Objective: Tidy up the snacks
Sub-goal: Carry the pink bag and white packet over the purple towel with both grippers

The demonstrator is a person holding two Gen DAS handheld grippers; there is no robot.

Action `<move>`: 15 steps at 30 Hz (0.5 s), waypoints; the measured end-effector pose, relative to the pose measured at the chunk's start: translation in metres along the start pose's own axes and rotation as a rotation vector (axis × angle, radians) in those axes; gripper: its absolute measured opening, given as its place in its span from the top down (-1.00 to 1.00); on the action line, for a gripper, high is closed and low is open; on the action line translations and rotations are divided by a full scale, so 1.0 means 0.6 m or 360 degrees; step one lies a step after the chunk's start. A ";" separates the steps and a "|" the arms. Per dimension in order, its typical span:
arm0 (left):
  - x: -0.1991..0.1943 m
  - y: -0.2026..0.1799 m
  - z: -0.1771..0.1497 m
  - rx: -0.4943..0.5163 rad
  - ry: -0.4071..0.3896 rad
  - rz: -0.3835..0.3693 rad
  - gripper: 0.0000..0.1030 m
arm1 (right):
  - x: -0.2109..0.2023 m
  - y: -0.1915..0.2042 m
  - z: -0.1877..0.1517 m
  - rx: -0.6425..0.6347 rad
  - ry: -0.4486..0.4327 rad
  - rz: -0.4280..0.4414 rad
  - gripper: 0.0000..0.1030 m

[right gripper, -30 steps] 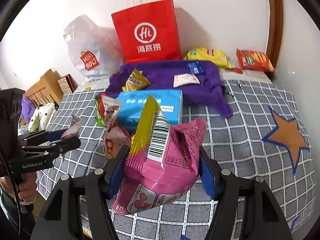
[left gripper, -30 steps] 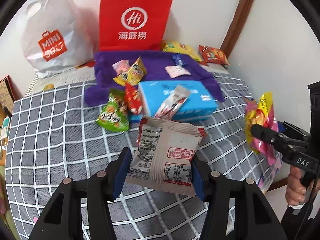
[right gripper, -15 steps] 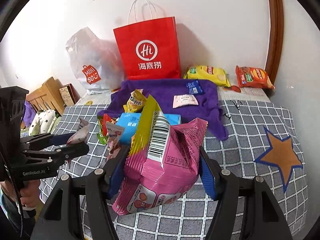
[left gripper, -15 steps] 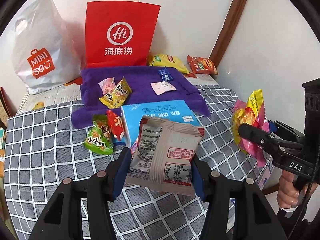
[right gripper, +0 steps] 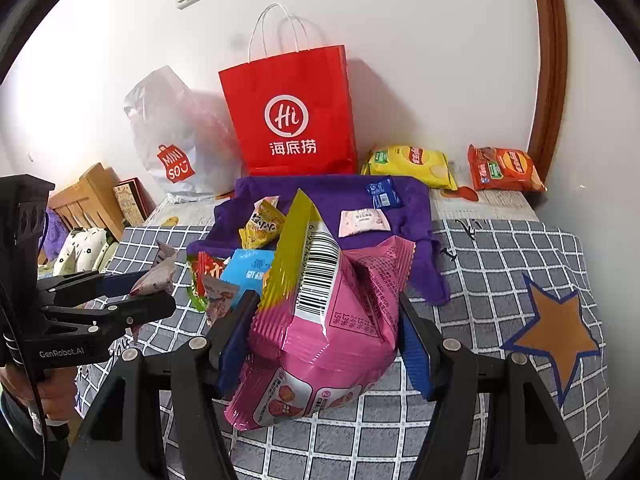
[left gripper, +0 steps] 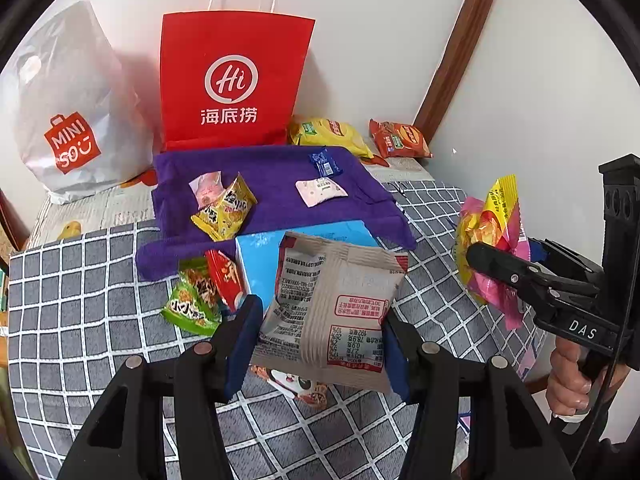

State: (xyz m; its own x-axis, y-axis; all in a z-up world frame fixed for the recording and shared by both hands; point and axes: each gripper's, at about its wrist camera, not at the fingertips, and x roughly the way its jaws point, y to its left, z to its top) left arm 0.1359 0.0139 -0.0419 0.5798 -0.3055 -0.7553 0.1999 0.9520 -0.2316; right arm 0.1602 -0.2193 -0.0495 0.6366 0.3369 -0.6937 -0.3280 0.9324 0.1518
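My left gripper [left gripper: 320, 340] is shut on a beige snack packet [left gripper: 332, 304] and holds it above the checked cloth. My right gripper [right gripper: 324, 340] is shut on a pink and yellow snack bag [right gripper: 328, 320], also in the air; it shows at the right of the left wrist view [left gripper: 492, 240]. The left gripper with its packet shows at the left of the right wrist view [right gripper: 152, 276]. Loose snacks lie on a purple towel [left gripper: 276, 184]: a yellow packet [left gripper: 224, 212], a white one [left gripper: 320, 192], a blue one [left gripper: 324, 162]. A green packet [left gripper: 192, 304] and a red one [left gripper: 226, 280] lie beside a blue tissue pack [left gripper: 256, 256].
A red paper bag [left gripper: 232, 80] and a white plastic bag [left gripper: 68, 112] stand against the back wall. A yellow chip bag [left gripper: 332, 136] and an orange one [left gripper: 400, 140] lie at the back right. The bed's right edge runs near a wall and wooden door frame [left gripper: 456, 52].
Both grippers have risen and drawn back from the snacks, each still holding its packet. The bags and towel now sit lower and farther in both views.
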 end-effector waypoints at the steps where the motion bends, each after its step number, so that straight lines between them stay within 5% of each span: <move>1: 0.001 0.001 0.003 0.0000 0.0000 -0.0002 -0.04 | 0.000 0.001 0.002 -0.0001 -0.0002 0.0001 -0.26; 15: 0.006 0.015 0.041 -0.0021 -0.0037 -0.0006 -0.04 | 0.017 -0.005 0.036 0.0001 -0.0046 -0.0012 -0.26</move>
State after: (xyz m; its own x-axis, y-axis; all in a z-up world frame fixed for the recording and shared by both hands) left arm 0.1592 0.0208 -0.0313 0.5975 -0.3090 -0.7399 0.1918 0.9511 -0.2423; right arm 0.1831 -0.2159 -0.0420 0.6587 0.3337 -0.6743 -0.3229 0.9349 0.1471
